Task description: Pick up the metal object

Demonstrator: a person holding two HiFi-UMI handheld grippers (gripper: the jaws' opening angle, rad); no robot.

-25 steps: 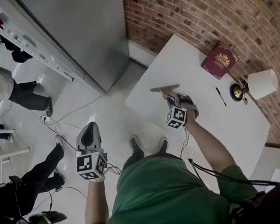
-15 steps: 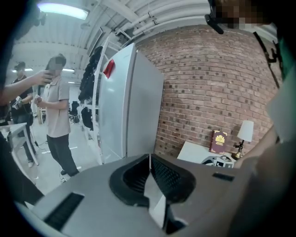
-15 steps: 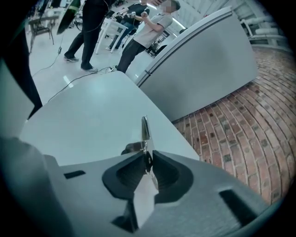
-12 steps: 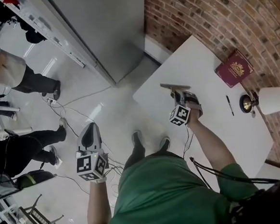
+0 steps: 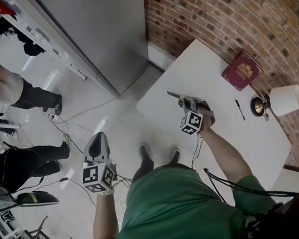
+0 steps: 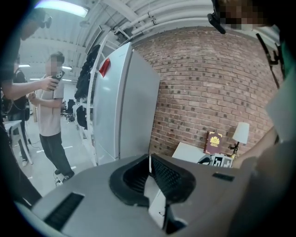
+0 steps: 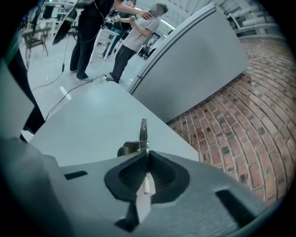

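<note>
The metal object is a flat blade with a dark handle, and my right gripper is shut on it over the near left part of the white table. In the right gripper view the blade stands edge-on, sticking out past the closed jaws of the right gripper. My left gripper hangs over the floor to the left of the table. Its jaws are shut with nothing between them, which the left gripper view also shows of the left gripper.
A maroon book, a black pen and a small lamp lie at the table's far side by the brick wall. A tall grey cabinet stands beyond the table. People and cables occupy the floor at left.
The blade in my right gripper has turned: it showed broad and level, now narrower and slanted. The head view has shifted. The left gripper has hardly moved.
</note>
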